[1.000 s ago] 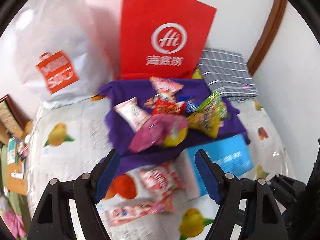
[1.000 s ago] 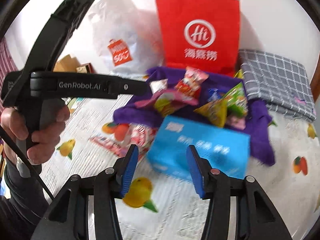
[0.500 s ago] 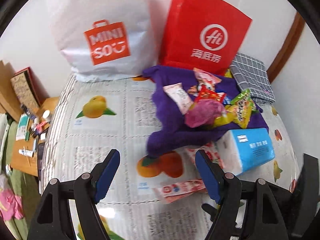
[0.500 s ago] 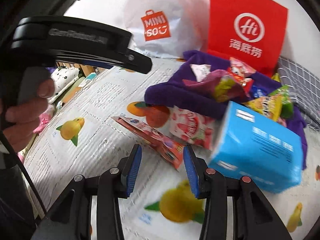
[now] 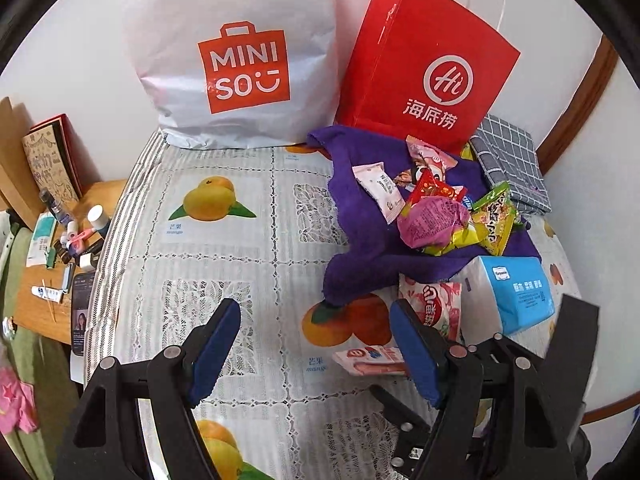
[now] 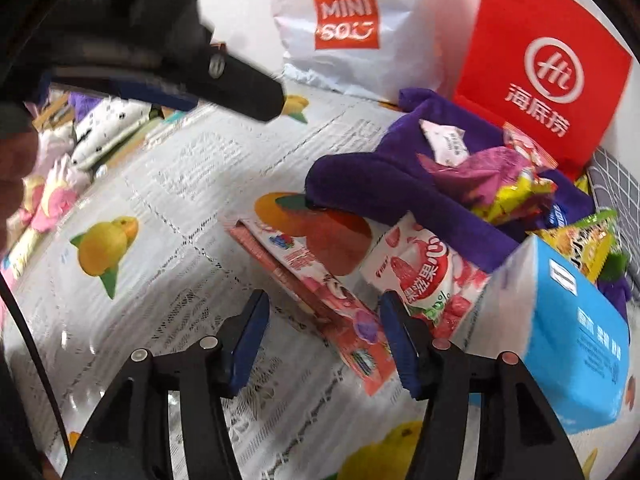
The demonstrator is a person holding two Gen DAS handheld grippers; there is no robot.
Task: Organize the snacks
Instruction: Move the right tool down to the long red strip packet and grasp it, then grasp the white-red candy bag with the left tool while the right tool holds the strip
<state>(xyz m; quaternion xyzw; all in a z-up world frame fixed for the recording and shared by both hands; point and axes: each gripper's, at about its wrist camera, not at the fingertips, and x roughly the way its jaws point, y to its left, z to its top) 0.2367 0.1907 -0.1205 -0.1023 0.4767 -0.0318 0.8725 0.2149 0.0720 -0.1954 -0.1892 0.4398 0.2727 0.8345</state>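
Several snack packets [image 5: 436, 216] lie heaped on a purple cloth [image 5: 360, 248] at the table's right. A flat pink packet [image 6: 320, 296] and a white strawberry packet [image 6: 424, 280] lie on the tablecloth in front of the cloth. My right gripper [image 6: 324, 332] is open and empty, just above the near end of the flat pink packet. My left gripper [image 5: 316, 344] is open and empty, above bare tablecloth left of the same packet [image 5: 372, 360]. The left gripper's body fills the upper left of the right wrist view.
A white Miniso bag [image 5: 236, 60] and a red paper bag [image 5: 428, 68] stand at the back against the wall. A blue tissue pack [image 6: 568, 340] lies right of the packets. A grey checked cloth [image 5: 508, 160] is at the far right. A cluttered wooden side table [image 5: 60, 240] stands left.
Both grippers have swung left and pulled back. The right gripper moved from in front of the blue tissue pack to over the flat pink packet. Both stay open.
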